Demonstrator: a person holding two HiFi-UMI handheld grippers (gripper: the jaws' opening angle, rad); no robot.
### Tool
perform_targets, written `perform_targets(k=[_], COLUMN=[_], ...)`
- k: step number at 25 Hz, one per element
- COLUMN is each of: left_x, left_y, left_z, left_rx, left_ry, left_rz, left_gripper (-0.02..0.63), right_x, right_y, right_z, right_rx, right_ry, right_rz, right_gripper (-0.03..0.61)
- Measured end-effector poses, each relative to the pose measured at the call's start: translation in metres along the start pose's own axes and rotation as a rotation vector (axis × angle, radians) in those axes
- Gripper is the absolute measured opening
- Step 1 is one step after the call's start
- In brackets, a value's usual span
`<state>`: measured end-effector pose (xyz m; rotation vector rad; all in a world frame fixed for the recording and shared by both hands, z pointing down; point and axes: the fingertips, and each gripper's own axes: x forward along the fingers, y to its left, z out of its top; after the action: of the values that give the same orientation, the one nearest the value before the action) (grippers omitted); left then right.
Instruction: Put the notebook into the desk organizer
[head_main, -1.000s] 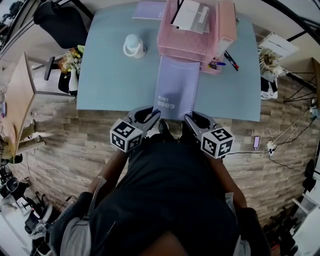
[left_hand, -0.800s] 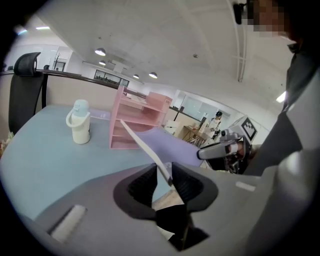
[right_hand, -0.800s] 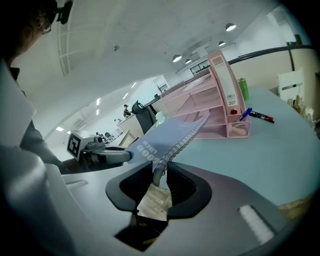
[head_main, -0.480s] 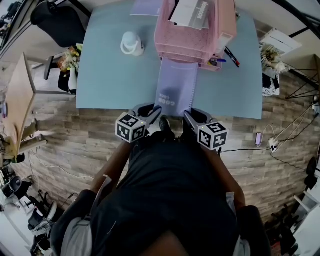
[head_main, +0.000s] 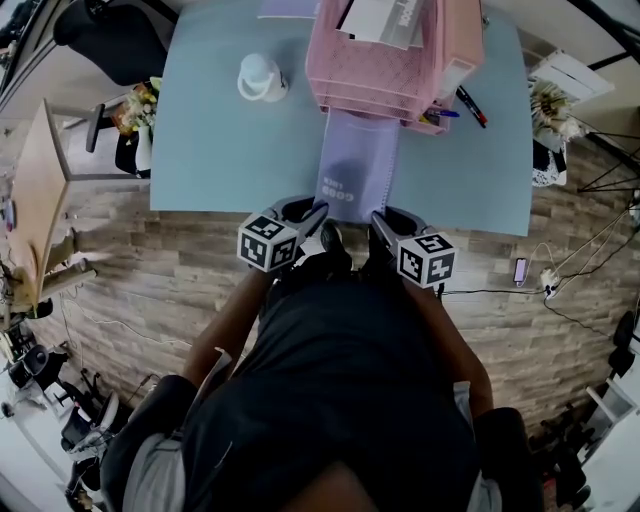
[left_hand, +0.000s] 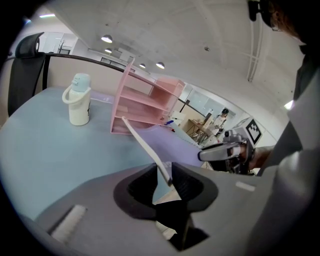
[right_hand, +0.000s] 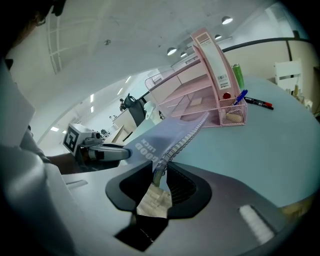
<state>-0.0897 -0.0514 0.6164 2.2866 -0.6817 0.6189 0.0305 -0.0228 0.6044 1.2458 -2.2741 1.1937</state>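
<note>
**Notebook** (head_main: 355, 175): lilac cover, spiral-bound along its right edge, "GOOD LUCK" printed near the front. It lies lengthwise on the mid-line of the desk. Its far end is at the foot of the organizer (head_main: 385, 60), under the lowest pink tray's front. Its near end is at the desk's front edge, held at both corners. Whether the far end rests on the desk cannot be told. It also shows in the left gripper view (left_hand: 170, 142) and the right gripper view (right_hand: 165, 135).

**Left gripper** (head_main: 315, 212): jaws nearly together, clamped on the notebook's plain near-left corner; the thin page edge runs out from between them (left_hand: 165, 177).

**Right gripper** (head_main: 378, 218): jaws a little wider, pinched on the near-right corner over the wire spiral (right_hand: 159, 175).

**Organizer**: pink, tiered trays with an upright file section on its right side, standing at the desk's far side (left_hand: 145, 107) (right_hand: 200, 90). A grey booklet (head_main: 380, 18) lies on top.

**Pens**: a blue pen (right_hand: 240, 96) in the mesh cup at the organizer's right corner; a marker (head_main: 470, 105) on the desk just beside it.

**Bottle** (head_main: 260, 78): white, with handle, left of the organizer and well apart from the notebook (left_hand: 77, 100).

**Desk** (head_main: 220, 150): pale blue top.

**Surroundings**: wood-plank floor (head_main: 120, 290); black chair (head_main: 110, 35) at the far left; phone (head_main: 519, 270) on the floor at the right.
</note>
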Motion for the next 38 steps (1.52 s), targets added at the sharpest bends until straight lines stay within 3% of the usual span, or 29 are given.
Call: perform_targets(k=[9,38], left_x=[0.009,0.08], left_y=[0.007,0.057], left_z=[-0.015,0.038], left_rx=[-0.074,-0.121], left_ry=[0.019,0.024], left_rz=[0.0,0.034], left_gripper=[0.15,0.15], right_x=[0.005,0.05], right_y=[-0.008,-0.085], right_z=[-0.008,0.047], right_rx=[0.009,0.051], right_ry=[0.026,0.041], right_rz=[0.009,-0.029], right_gripper=[0.091,0.092])
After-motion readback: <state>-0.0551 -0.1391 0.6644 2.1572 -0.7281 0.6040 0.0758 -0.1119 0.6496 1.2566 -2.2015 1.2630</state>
